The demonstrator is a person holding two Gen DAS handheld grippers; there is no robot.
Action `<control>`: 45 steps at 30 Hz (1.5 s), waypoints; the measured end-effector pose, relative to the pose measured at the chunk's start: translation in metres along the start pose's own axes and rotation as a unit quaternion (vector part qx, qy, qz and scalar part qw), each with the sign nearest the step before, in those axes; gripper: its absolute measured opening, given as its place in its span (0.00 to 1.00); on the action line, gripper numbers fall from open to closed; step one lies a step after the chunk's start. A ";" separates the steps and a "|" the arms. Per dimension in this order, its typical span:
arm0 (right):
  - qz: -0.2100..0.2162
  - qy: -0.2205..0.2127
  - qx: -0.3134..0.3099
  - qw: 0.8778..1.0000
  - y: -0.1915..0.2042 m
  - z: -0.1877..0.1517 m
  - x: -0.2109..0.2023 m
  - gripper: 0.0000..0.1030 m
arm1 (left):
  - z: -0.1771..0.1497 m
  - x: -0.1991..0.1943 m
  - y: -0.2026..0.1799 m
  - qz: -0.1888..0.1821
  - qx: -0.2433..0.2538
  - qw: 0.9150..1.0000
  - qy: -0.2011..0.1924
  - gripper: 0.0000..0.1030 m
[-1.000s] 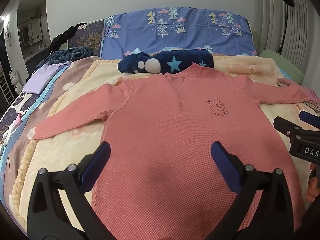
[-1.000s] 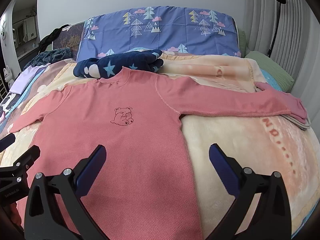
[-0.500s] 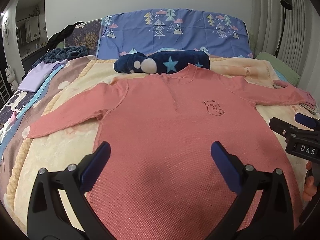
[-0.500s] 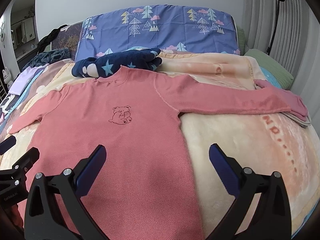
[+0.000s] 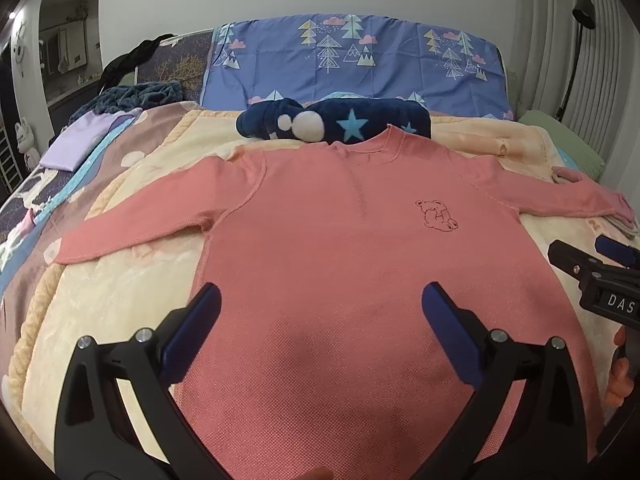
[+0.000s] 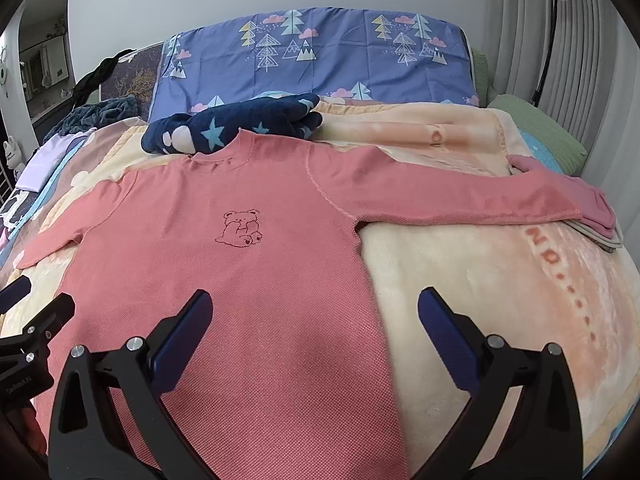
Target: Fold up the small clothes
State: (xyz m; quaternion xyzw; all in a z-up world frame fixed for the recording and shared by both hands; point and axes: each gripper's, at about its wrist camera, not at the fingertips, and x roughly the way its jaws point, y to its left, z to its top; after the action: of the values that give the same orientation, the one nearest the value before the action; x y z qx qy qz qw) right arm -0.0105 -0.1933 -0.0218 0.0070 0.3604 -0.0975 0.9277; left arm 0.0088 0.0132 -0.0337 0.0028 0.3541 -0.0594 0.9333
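Shirt: we see the pink long-sleeved shirt (image 5: 360, 280) lying flat and face up on the bed's cream blanket (image 6: 480, 280), collar far, hem near, both sleeves spread wide.
Left sleeve: its cuff (image 5: 70, 250) ends on the blanket near the bed's left side, with a strip of patterned bedding beyond it.
Right sleeve: its cuff (image 6: 568, 212) lies over a small pile of folded clothes (image 6: 600, 224) near the bed's right edge.
Far edge: the collar touches a navy star-print fleece (image 5: 340, 122), and a blue tree-print pillow (image 5: 360, 64) stands behind that against the wall.
Open room: bare blanket shows on the near left beside the shirt body and widely on the near right under the right sleeve.
Left claw: we hold the left claw (image 5: 320, 316) released, fingers wide apart, above the shirt's lower middle, gripping nothing.
Right claw: the right claw (image 6: 316, 320) is also released, hanging over the shirt's right side seam, one finger above cloth and the other above bare blanket.
Side view: each claw shows at the edge of the other's camera, well apart.
Change: against a second ago the shirt lies just as it did; in both views it sits a little farther and lower in the frame, as both claws have drawn slightly back toward the near edge, spread as before.
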 end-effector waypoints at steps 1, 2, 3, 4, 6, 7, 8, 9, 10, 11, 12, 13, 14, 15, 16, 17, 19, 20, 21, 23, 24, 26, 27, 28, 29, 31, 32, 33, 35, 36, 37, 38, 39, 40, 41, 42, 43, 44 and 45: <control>0.000 0.000 0.001 1.000 0.000 0.000 0.000 0.99 | 0.000 0.001 0.002 0.000 -0.005 1.000 0.002 0.98; -0.001 0.001 0.001 1.000 -0.001 0.000 0.001 0.99 | -0.001 0.002 0.004 0.000 -0.008 1.000 0.003 0.98; -0.001 0.001 0.002 1.000 -0.001 -0.001 0.001 0.99 | -0.002 0.003 0.006 -0.003 -0.009 1.000 0.005 0.98; -0.001 0.002 0.003 1.000 -0.001 0.000 0.001 0.99 | -0.002 0.003 0.007 -0.005 -0.009 1.000 0.006 0.98; -0.001 0.002 0.002 1.000 -0.001 0.000 0.002 0.99 | -0.003 0.003 0.006 -0.006 -0.004 1.000 0.005 0.98; -0.001 0.001 0.002 1.000 -0.001 0.000 0.001 0.99 | -0.004 0.003 0.005 -0.005 0.000 1.000 0.004 0.98; -0.001 0.001 0.001 1.000 -0.001 0.000 0.002 0.99 | -0.004 0.002 0.005 -0.005 0.002 1.000 0.004 0.98; -0.002 0.001 0.000 1.000 -0.001 -0.001 0.002 0.99 | -0.004 0.002 0.004 -0.005 0.004 1.000 0.004 0.98; -0.004 0.002 -0.001 1.000 -0.001 -0.001 0.003 0.99 | -0.004 0.002 0.004 -0.006 0.005 1.000 0.003 0.98; -0.007 0.002 -0.001 1.000 -0.002 -0.001 0.004 0.99 | -0.005 0.002 0.003 -0.007 0.005 1.000 0.003 0.98; -0.010 0.002 0.000 1.000 -0.003 -0.001 0.005 0.99 | -0.005 0.002 0.003 -0.008 0.006 1.000 0.003 0.98; -0.011 0.004 0.001 1.000 -0.004 -0.001 0.006 0.99 | -0.005 0.002 0.003 -0.008 0.007 1.000 0.003 0.98; -0.013 0.005 0.002 1.000 -0.005 -0.001 0.007 0.99 | -0.005 0.001 0.003 -0.009 0.008 1.000 0.002 0.98; -0.014 0.005 0.004 1.000 -0.006 -0.001 0.008 0.99 | -0.005 0.002 0.003 -0.009 0.008 1.000 0.002 0.98; -0.015 0.006 0.005 1.000 -0.006 -0.001 0.008 0.99 | -0.005 0.002 0.003 -0.009 0.009 1.000 0.003 0.98; -0.015 0.006 0.005 1.000 -0.006 -0.001 0.009 0.99 | -0.005 0.002 0.003 -0.009 0.009 1.000 0.003 0.98; -0.017 0.006 0.005 1.000 -0.005 0.000 0.009 0.99 | -0.005 0.002 0.003 -0.010 0.009 1.000 0.003 0.98; -0.018 0.007 0.005 1.000 -0.005 0.000 0.010 0.99 | -0.006 0.002 0.003 -0.010 0.009 1.000 0.003 0.98; -0.018 0.008 0.005 1.000 -0.005 0.000 0.011 0.99 | -0.006 0.003 0.003 -0.010 0.009 1.000 0.004 0.98; -0.018 0.010 0.004 1.000 -0.005 0.000 0.012 0.99 | -0.007 0.004 0.003 -0.013 0.008 1.000 0.006 0.98; -0.019 0.011 0.003 1.000 -0.004 0.000 0.013 0.99 | -0.008 0.005 0.004 -0.014 0.008 1.000 0.007 0.98; -0.019 0.013 0.002 1.000 -0.003 0.001 0.015 0.99 | -0.008 0.007 0.005 -0.014 0.007 1.000 0.010 0.98; -0.019 0.014 0.001 1.000 -0.003 0.001 0.015 0.99 | -0.008 0.007 0.006 -0.014 0.006 1.000 0.010 0.98; -0.019 0.014 0.001 1.000 -0.002 0.001 0.016 0.99 | -0.008 0.008 0.007 -0.014 0.005 1.000 0.011 0.98; -0.019 0.015 0.000 1.000 -0.001 0.002 0.016 0.99 | -0.007 0.008 0.008 -0.014 0.004 1.000 0.011 0.98; -0.019 0.016 -0.001 1.000 0.000 0.002 0.017 0.99 | -0.007 0.008 0.009 -0.014 0.003 1.000 0.011 0.98; -0.019 0.016 -0.002 1.000 0.001 0.002 0.018 0.99 | -0.006 0.009 0.010 -0.014 0.002 1.000 0.011 0.98; -0.019 0.017 -0.003 1.000 0.002 0.003 0.019 0.99 | -0.006 0.009 0.012 -0.014 0.002 1.000 0.011 0.98; -0.019 0.020 -0.005 1.000 0.003 0.003 0.021 0.99 | -0.006 0.011 0.015 -0.014 -0.001 1.000 0.012 0.98; -0.018 0.021 -0.005 1.000 0.004 0.003 0.022 0.99 | -0.006 0.011 0.018 -0.015 -0.006 1.000 0.011 0.98; -0.017 0.023 -0.006 1.000 0.004 0.004 0.023 0.99 | -0.005 0.011 0.025 -0.015 -0.017 1.000 0.006 0.89; -0.017 0.023 -0.008 1.000 0.005 0.004 0.024 0.99 | -0.004 0.011 0.033 -0.017 -0.028 0.999 0.001 0.81; -0.018 0.024 -0.010 1.000 0.005 0.004 0.025 0.99 | -0.002 0.012 0.044 -0.022 -0.042 0.999 0.001 0.65; -0.018 0.024 -0.012 0.999 0.005 0.004 0.025 0.99 | 0.000 0.017 0.062 -0.030 -0.070 0.997 0.009 0.55; -0.018 0.024 -0.014 0.999 0.004 0.004 0.026 0.99 | 0.001 0.021 0.081 -0.039 -0.105 0.994 0.017 0.51; -0.019 0.024 -0.015 0.999 0.004 0.004 0.026 0.99 | 0.001 0.027 0.108 -0.046 -0.156 0.986 0.028 0.49; -0.019 0.022 -0.015 0.999 0.004 0.004 0.026 0.99 | -0.003 0.033 0.137 -0.044 -0.209 0.976 0.038 0.48; -0.018 0.021 -0.015 0.999 0.003 0.004 0.027 0.99 | -0.006 0.037 0.159 -0.039 -0.243 0.968 0.042 0.47; -0.019 0.021 -0.015 0.999 0.002 0.004 0.028 0.99 | -0.010 0.041 0.183 -0.031 -0.273 0.960 0.043 0.47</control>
State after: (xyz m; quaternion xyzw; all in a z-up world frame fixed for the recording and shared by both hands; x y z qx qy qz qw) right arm 0.0129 -0.1963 -0.0374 -0.0115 0.3814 -0.1096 0.9178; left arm 0.0534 0.1905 -0.0753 -0.2609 0.3961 0.0112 0.8803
